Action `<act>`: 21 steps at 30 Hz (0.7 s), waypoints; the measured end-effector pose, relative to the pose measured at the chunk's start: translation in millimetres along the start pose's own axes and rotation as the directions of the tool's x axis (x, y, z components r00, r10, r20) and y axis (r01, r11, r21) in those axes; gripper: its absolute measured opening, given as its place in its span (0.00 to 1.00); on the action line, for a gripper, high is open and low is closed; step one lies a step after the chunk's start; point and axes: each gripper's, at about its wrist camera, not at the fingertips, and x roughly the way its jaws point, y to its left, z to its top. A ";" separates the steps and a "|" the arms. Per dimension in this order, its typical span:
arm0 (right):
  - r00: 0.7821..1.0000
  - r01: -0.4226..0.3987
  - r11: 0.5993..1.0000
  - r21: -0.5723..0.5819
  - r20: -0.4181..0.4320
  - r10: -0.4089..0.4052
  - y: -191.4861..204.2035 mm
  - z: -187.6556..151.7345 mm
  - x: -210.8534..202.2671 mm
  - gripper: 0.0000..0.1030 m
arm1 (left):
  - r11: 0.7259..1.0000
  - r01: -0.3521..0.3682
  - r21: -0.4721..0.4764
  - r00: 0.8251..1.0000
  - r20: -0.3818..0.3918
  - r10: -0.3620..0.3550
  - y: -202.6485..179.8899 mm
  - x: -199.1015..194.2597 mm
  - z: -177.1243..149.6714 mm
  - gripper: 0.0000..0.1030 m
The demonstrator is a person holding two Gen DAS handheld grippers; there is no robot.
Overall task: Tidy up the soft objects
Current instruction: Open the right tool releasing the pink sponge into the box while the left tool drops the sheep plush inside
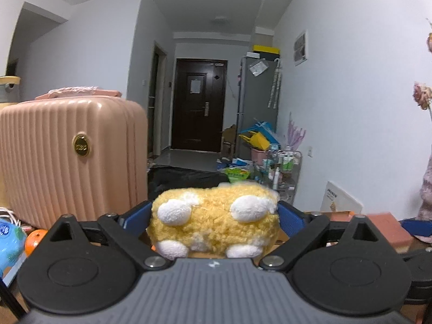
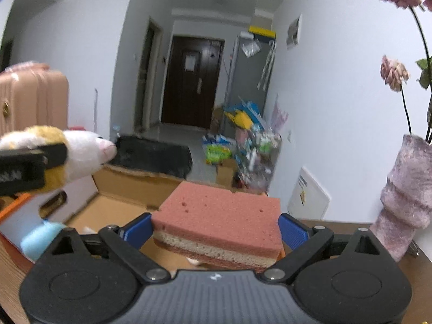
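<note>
A fluffy yellow plush toy [image 1: 213,221] with white patches sits between the blue pads of my left gripper [image 1: 214,213]. The pads flank its sides without visibly squeezing it. From the right wrist view the same toy [image 2: 86,151] hangs above an open cardboard box [image 2: 121,186], with a black left finger [image 2: 32,167] across it. My right gripper [image 2: 216,232] is shut on a pink sponge [image 2: 221,216] with a beige middle layer, held over the box's near edge. The sponge [image 1: 388,226] also shows at the right of the left wrist view.
A pink ribbed suitcase [image 1: 67,162] stands at the left. A mauve vase [image 2: 405,202] with dried roses stands on the wooden table at the right. A light-blue soft object [image 2: 40,239] lies by the box. An orange [image 1: 35,239] lies at the left.
</note>
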 end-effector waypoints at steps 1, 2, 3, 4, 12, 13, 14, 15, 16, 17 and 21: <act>1.000 0.006 1.000 -0.003 -0.017 -0.006 -0.5 -0.2 2.5 0.98 | 1.000 0.004 -0.009 1.000 0.000 -0.004 1.2 -0.1 -0.7 1.00; 0.999 0.014 1.000 -0.003 -0.029 -0.014 -0.8 -1.5 4.6 1.00 | 1.000 0.008 -0.018 1.000 -0.006 -0.008 2.5 0.3 -1.0 1.00; 0.999 0.022 1.000 0.001 -0.034 -0.022 -1.3 -2.2 5.6 1.00 | 1.000 0.011 -0.024 1.000 -0.016 -0.011 3.4 1.6 -1.0 1.00; 0.999 0.028 1.000 0.007 -0.037 -0.028 -2.0 -2.3 5.9 1.00 | 1.000 0.010 -0.027 1.000 -0.024 -0.011 4.3 2.4 -1.6 1.00; 1.000 0.001 0.998 0.055 -0.024 0.000 -7.4 -0.3 -0.4 1.00 | 0.999 -0.018 -0.033 0.998 -0.056 0.016 9.5 8.6 -2.2 1.00; 1.000 0.001 0.998 0.057 -0.021 0.000 -7.9 -0.4 -1.1 1.00 | 0.999 -0.019 -0.033 0.998 -0.057 0.018 9.8 9.0 -2.1 1.00; 1.000 0.001 0.998 0.058 -0.017 0.000 -9.1 0.0 -1.4 1.00 | 0.999 -0.019 -0.034 0.998 -0.057 0.017 10.6 8.8 -1.5 1.00; 1.000 0.000 0.998 0.061 -0.013 0.001 -9.6 0.4 -2.5 1.00 | 0.999 -0.019 -0.034 0.998 -0.058 0.017 10.6 8.8 -1.3 1.00; 1.000 -0.001 0.998 0.063 -0.008 0.002 -10.1 1.0 -3.8 1.00 | 0.999 -0.020 -0.035 0.998 -0.059 0.018 10.8 8.8 -1.1 1.00; 1.000 -0.003 0.998 0.065 -0.005 0.003 -13.2 3.3 -2.6 1.00 | 0.999 -0.020 -0.035 0.998 -0.061 0.018 11.0 8.8 -0.9 1.00; 1.000 -0.006 0.997 0.070 0.009 0.005 -12.7 3.1 -9.6 1.00 | 0.999 -0.022 -0.033 0.998 -0.062 0.020 10.8 7.4 -0.3 1.00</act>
